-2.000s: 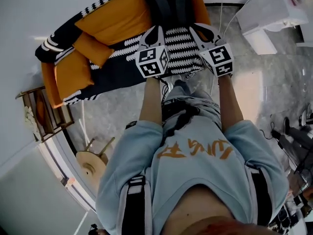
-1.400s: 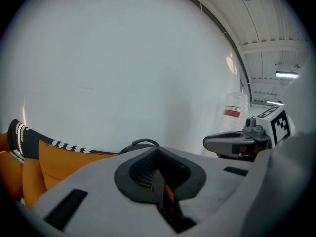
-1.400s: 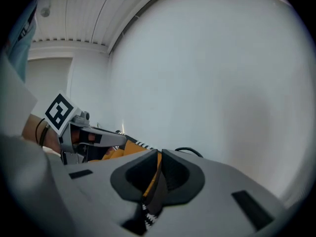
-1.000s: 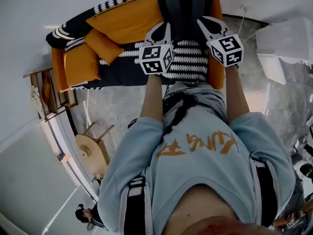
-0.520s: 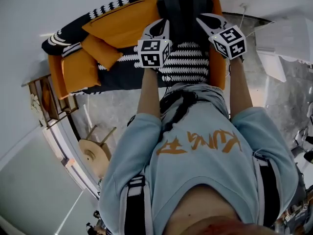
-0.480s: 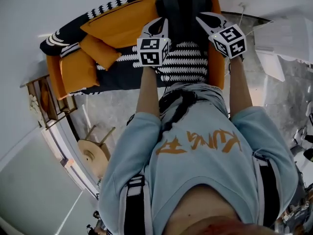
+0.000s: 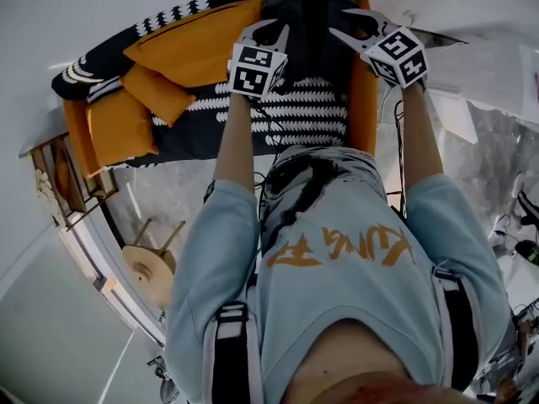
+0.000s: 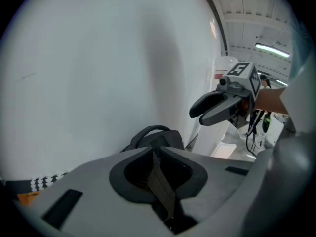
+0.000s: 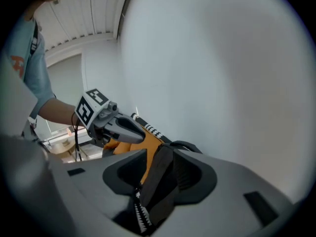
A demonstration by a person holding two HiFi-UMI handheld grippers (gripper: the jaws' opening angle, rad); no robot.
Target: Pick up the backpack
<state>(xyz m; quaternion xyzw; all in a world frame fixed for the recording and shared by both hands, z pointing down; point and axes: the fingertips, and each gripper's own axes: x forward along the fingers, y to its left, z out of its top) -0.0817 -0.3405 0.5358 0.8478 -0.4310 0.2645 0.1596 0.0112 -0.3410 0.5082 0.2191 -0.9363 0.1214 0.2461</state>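
Backpack (image 7: 307,15): dark, upright at the top centre of the head view, on the sofa and against a white wall (image 7: 76,15)
Sofa (image 7: 202,36): orange cushions across the upper left, a black-and-white patterned throw (image 7: 307,112) below the backpack
Left gripper (image 8: 155,154): jaws pinched together on a thin grey webbing strap (image 8: 164,194); the backpack's top handle (image 8: 148,131) lies just beyond
Right gripper (image 9: 160,154): jaws opening, a padded shoulder strap (image 9: 158,186) with a zip between them, orange showing in the gap at its left
Person (image 7: 337,259): light blue shirt, both arms stretched toward the top of the frame
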